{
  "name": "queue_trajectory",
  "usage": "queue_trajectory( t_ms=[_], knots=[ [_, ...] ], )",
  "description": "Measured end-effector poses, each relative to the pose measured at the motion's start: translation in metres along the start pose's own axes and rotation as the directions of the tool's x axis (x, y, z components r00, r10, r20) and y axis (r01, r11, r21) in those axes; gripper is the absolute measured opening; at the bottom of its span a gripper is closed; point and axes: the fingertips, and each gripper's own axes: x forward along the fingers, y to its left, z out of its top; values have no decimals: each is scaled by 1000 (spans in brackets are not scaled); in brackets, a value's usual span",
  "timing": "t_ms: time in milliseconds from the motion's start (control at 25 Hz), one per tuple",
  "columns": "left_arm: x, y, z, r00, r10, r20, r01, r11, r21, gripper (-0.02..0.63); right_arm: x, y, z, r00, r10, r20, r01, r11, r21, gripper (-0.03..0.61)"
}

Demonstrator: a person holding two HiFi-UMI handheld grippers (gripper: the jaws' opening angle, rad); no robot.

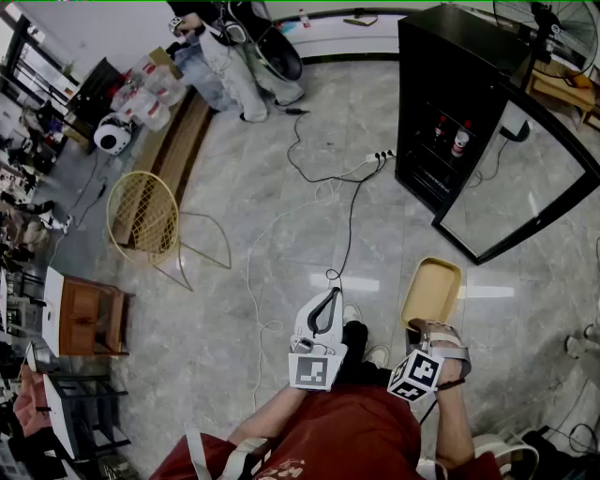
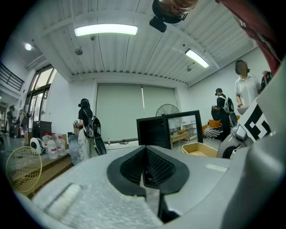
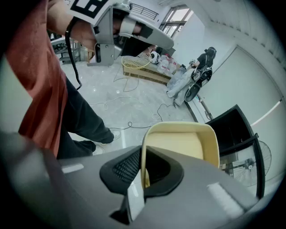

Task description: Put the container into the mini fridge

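A cream plastic container (image 1: 431, 291) hangs over the floor in front of me, and my right gripper (image 1: 419, 330) is shut on its near rim. In the right gripper view the container's (image 3: 183, 143) thin wall is pinched between the black pads of the right gripper (image 3: 143, 175). The black mini fridge (image 1: 448, 94) stands ahead at the right, its glass door (image 1: 525, 183) swung open and bottles (image 1: 459, 139) on a shelf. My left gripper (image 1: 324, 307) is beside the container at the left, shut and empty. In the left gripper view its jaws (image 2: 144, 172) point at the fridge (image 2: 165, 129).
Cables (image 1: 323, 192) and a power strip (image 1: 380, 157) lie on the marble floor between me and the fridge. A yellow wire chair (image 1: 142, 216) and a wooden side table (image 1: 86, 316) stand at the left. A person (image 1: 230, 66) stands at the back. A fan (image 1: 553, 23) is behind the fridge.
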Motion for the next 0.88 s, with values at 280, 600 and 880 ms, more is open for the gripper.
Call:
queue_trajectory(
  t_ms=[280, 600, 880],
  knots=[
    [-21, 3, -3, 1000, 13, -11, -13, 1000, -20, 5, -5, 17, 3, 1000, 11, -5, -11, 1000, -2, 14],
    [11, 22, -10, 1000, -13, 1, 13, 999, -35, 5, 11, -9, 15, 1000, 0, -27, 0, 1000, 13, 14],
    [57, 61, -8, 999, -48, 22, 49, 998, -48, 5, 35, -48, 40, 998, 4, -55, -1, 998, 56, 14]
  ],
)
